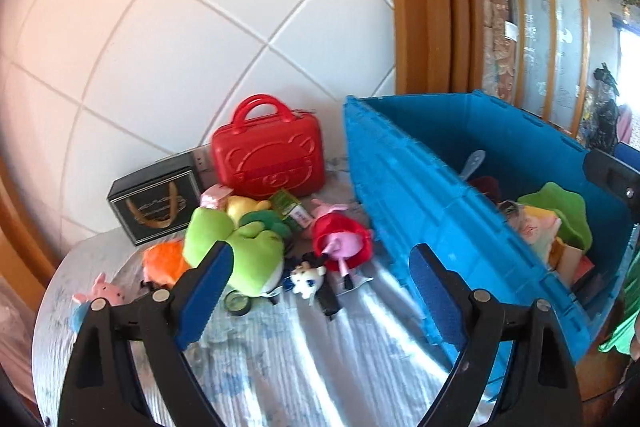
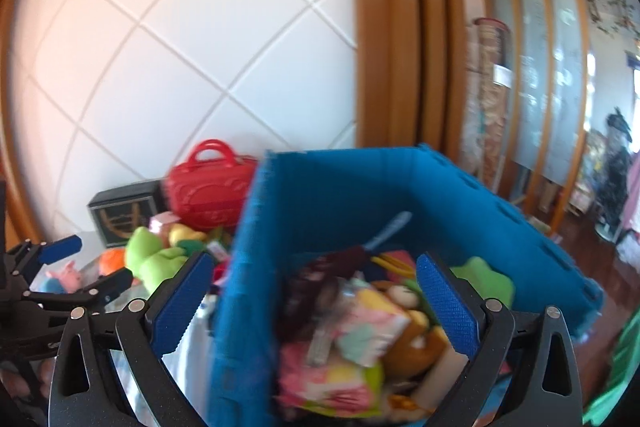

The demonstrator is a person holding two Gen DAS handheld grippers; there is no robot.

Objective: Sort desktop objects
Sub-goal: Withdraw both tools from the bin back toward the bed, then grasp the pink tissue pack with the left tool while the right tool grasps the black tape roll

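Note:
My left gripper (image 1: 320, 291) stands open over the striped tablecloth (image 1: 304, 359) with nothing between its fingers. Just beyond it lies a pile of toys: a green plush (image 1: 244, 247), an orange plush (image 1: 164, 263), a pig doll in a red dress (image 1: 340, 243) and a small white figure (image 1: 306, 277). The blue crate (image 1: 432, 203) stands to their right. My right gripper (image 2: 316, 307) is open above the near corner of the blue crate (image 2: 360, 195). It holds nothing, and its left finger is outside the crate wall. Plush toys and packets (image 2: 360, 331) fill the crate.
A red toy case (image 1: 268, 159) and a black box (image 1: 154, 205) stand at the back against the tiled wall. A small pink pig (image 1: 106, 291) lies near the table's left edge. The left gripper (image 2: 88, 267) shows at the left of the right wrist view. A wooden door frame (image 1: 424, 7) rises behind the crate.

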